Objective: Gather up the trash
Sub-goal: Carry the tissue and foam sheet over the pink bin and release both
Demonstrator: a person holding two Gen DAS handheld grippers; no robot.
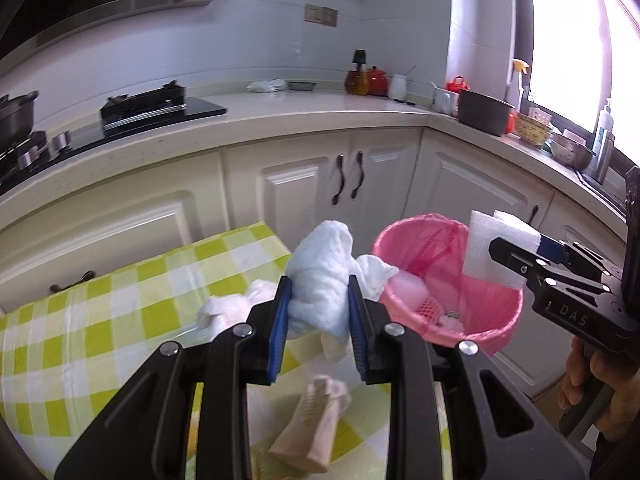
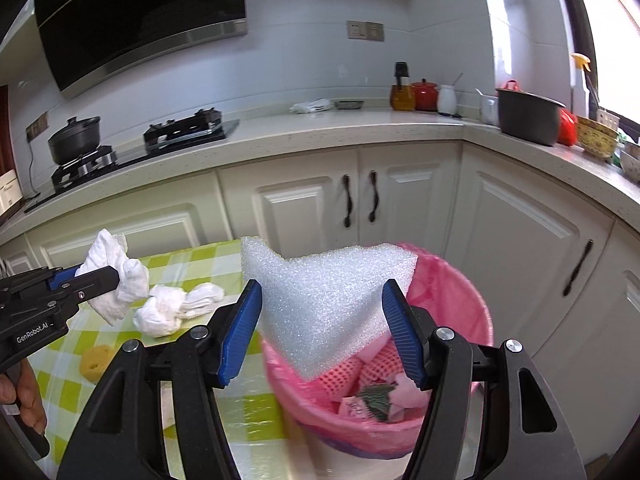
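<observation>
My left gripper [image 1: 319, 280] is shut on a crumpled white tissue [image 1: 320, 284], held above the right end of the green-checked table [image 1: 120, 300]. It also shows at the left of the right wrist view as the left gripper [image 2: 98, 274] with its tissue [image 2: 116, 280]. My right gripper [image 2: 322, 284] is shut on a white foam piece [image 2: 328, 300] that hangs over the pink-lined trash bin [image 2: 476, 312]. From the left wrist view, the right gripper [image 1: 516, 246] holds the foam piece [image 1: 488, 240] above the bin [image 1: 496, 320], which holds pink and red scraps.
A second tissue wad [image 2: 172, 308], a yellow sponge [image 2: 94, 362] and a beige tube [image 1: 312, 428] lie on the table. White cabinets [image 2: 360, 200] and a counter with a stove [image 2: 188, 128], a pot and jars stand behind. A hand [image 1: 592, 380] grips the right handle.
</observation>
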